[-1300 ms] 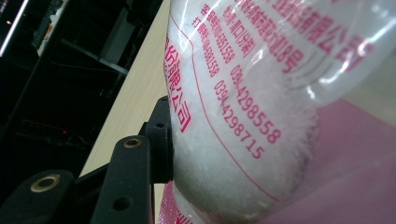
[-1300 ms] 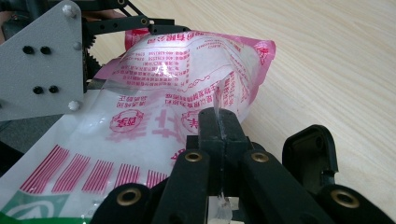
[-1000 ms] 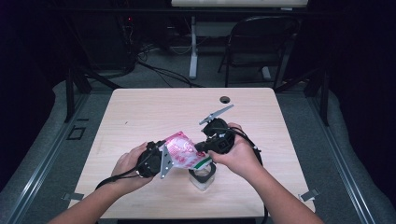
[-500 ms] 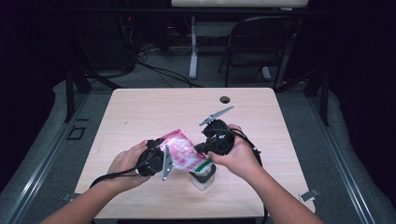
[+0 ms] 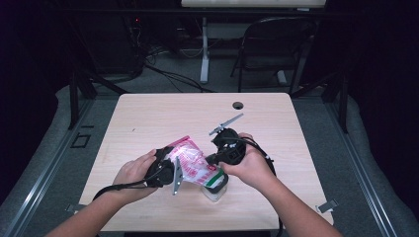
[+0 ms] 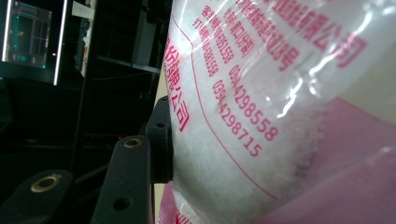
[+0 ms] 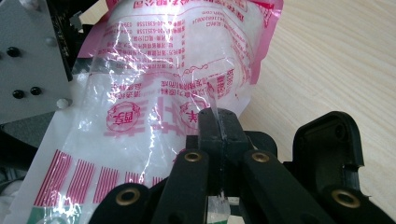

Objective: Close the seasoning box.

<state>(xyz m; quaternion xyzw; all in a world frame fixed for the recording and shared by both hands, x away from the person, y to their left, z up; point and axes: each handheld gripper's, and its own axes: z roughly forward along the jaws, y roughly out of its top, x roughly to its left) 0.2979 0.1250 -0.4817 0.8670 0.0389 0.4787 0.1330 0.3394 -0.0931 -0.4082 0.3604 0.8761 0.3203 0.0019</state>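
We've got both claws on the bag (image 5: pixel 190 163) here, held up over the front half of the counter (image 5: pixel 148 113), a little nearer the front edge than the middle. It's a clear plastic bag with red print and a pink band, packed with something white and grainy.

Our left claw (image 5: pixel 170 165) comes in from the left side of the counter, its jaws about half apart and pressed against the fat, filled part of the bag. In the left gripper view one black jaw sits flat on the plastic (image 6: pixel 233 116), the white filling bulging around it; the other jaw is hidden behind the bag.

Our right claw (image 5: pixel 217 159) comes in from the right, and its jaws are all the way together, pinching a thin fold of the clear film. In the right gripper view the two pads (image 7: pixel 218 128) meet with the plastic (image 7: pixel 154 93) caught between them, and the printed panel spreads away over the wood.

Right under the bag, near the counter's front edge, stands a clear jar (image 5: pixel 215 186) with a green and white label at its mouth; the bag's lower end hangs over it, and we can't tell whether the two touch.

Farther back, toward the rear edge, there's a round cable hole (image 5: pixel 238 105) in the counter.
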